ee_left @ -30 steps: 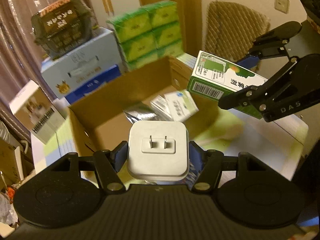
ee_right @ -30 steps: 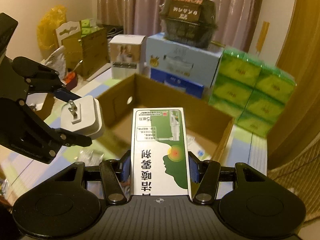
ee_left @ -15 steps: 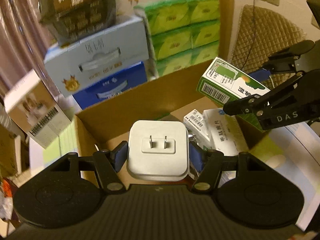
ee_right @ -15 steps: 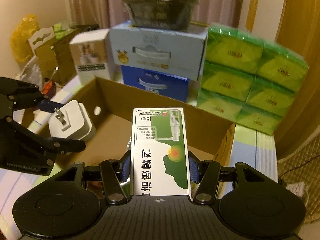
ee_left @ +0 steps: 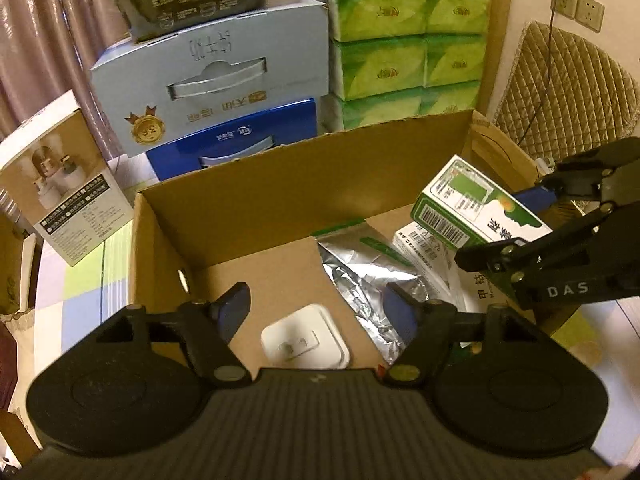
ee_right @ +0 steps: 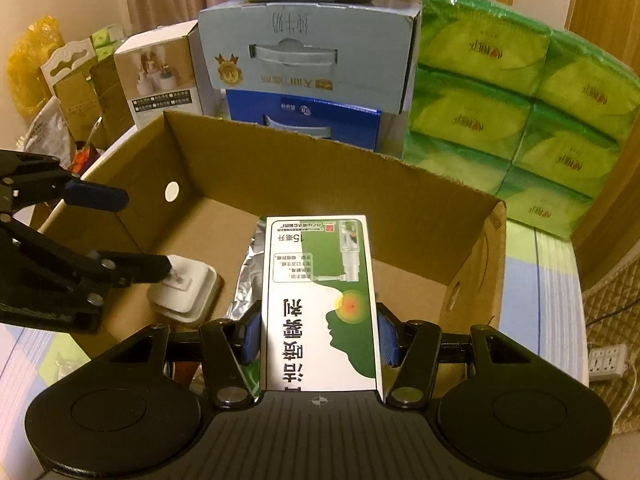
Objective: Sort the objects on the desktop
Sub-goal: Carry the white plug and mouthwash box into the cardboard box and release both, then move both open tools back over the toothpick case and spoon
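An open cardboard box (ee_left: 280, 184) (ee_right: 320, 168) lies below both grippers. My left gripper (ee_left: 316, 304) (ee_right: 142, 234) hangs over its left part, jaws opening, with nothing between the blue pads. The white plug charger (ee_left: 304, 342) (ee_right: 188, 292) lies loose on the box floor just under it, prongs up. My right gripper (ee_right: 320, 320) (ee_left: 506, 228) is shut on a green-and-white medicine box (ee_right: 320, 300) (ee_left: 476, 208), held above the right part of the carton. A silver foil pouch (ee_left: 360, 272) (ee_right: 250, 264) and white medicine boxes (ee_left: 424, 248) lie inside.
Behind the carton stand a light-blue milk case (ee_left: 224, 80) (ee_right: 308, 52) on a dark-blue one, and stacked green tissue packs (ee_left: 408, 40) (ee_right: 520, 92). A white-and-brown product box (ee_left: 60, 200) (ee_right: 160, 76) stands at left. A quilted chair (ee_left: 568, 92) is at right.
Both grippers sank and moved in over the carton. The left gripper opened and let go of the charger, which now lies on the box floor. The right still holds its box.
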Tool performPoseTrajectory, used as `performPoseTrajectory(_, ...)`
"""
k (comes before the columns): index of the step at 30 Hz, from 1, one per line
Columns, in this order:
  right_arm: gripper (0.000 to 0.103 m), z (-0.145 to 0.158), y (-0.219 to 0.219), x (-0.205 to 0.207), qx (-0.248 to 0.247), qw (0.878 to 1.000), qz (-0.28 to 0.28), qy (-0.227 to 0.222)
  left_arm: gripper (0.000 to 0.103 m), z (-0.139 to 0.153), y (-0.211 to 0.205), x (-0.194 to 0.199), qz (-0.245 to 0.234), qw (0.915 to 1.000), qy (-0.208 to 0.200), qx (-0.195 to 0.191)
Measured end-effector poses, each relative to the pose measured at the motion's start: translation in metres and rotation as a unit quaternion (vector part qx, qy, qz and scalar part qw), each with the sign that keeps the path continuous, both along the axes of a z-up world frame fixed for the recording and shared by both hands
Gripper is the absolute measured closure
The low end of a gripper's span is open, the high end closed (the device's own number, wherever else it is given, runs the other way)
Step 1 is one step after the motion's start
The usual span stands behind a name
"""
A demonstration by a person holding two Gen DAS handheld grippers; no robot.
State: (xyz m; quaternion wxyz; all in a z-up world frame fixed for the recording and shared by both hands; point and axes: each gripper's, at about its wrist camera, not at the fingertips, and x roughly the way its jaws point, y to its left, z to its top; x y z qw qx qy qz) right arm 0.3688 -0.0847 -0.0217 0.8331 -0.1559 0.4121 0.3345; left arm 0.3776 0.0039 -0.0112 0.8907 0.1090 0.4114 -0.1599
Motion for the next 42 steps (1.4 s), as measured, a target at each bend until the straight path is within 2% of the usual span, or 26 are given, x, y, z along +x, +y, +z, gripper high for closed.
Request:
performPoseTrajectory(3,0.049,0.000,0.003,0.001,0.007,1.000,0.001,-0.004,0.034,0.004,0.007,-0.004,0.005,1.0000,-0.001,-0.007)
performPoseTrajectory(5,0.041,0.005,0.003,0.001,0.017,1.000,-0.002,-0.004,0.034,0.008,0.011,-0.009,0.006,0.9999,-0.004,-0.010)
performPoseTrajectory(9,0.037,0.026,-0.007,-0.008,0.049,0.999,-0.009,-0.020,0.034,0.020,0.017,-0.026,0.004,0.9998,-0.015,-0.016)
performPoseTrajectory(12,0.033,0.045,-0.024,-0.028,0.071,0.997,-0.009,-0.039,0.033,0.032,0.022,-0.048,0.006,0.9994,-0.020,-0.029)
performPoseTrajectory(14,0.025,0.058,-0.040,-0.048,0.079,0.995,-0.003,-0.063,0.030,0.040,0.024,-0.068,0.004,0.9989,-0.030,-0.037)
performPoseTrajectory(17,0.021,0.069,-0.072,-0.080,0.085,0.993,0.002,-0.087,0.027,0.048,0.025,-0.102,-0.004,0.9981,-0.041,-0.047)
performPoseTrajectory(20,0.021,0.067,-0.103,-0.110,0.068,0.993,0.010,-0.093,0.026,0.048,0.025,-0.132,-0.011,0.9978,-0.033,-0.056)
performPoseTrajectory(26,0.021,0.045,-0.151,-0.155,-0.004,0.996,0.033,-0.087,0.021,0.033,0.021,-0.189,-0.023,0.9989,-0.025,-0.032)
performPoseTrajectory(28,0.021,0.038,-0.167,-0.166,-0.014,0.996,0.033,-0.079,0.021,0.025,0.018,-0.208,-0.029,0.9992,-0.019,-0.022)
performPoseTrajectory(32,0.021,0.027,-0.189,-0.185,-0.027,0.997,0.031,-0.068,0.019,0.012,0.014,-0.233,-0.039,0.9989,0.000,-0.025)
performPoseTrajectory(36,0.021,0.021,-0.199,-0.192,-0.035,0.997,0.027,-0.060,0.013,0.003,0.008,-0.248,-0.046,0.9988,0.003,-0.018)
performPoseTrajectory(39,0.013,0.020,-0.202,-0.194,-0.036,0.997,0.031,-0.060,0.010,-0.002,0.005,-0.255,-0.050,0.9986,0.006,-0.016)
performPoseTrajectory(40,0.008,0.020,-0.202,-0.195,-0.037,0.997,0.031,-0.062,0.007,-0.004,0.004,-0.257,-0.050,0.9986,0.006,-0.015)
performPoseTrajectory(42,0.005,0.019,-0.201,-0.196,-0.040,0.996,0.034,-0.067,0.006,-0.007,0.003,-0.259,-0.051,0.9986,0.009,-0.011)
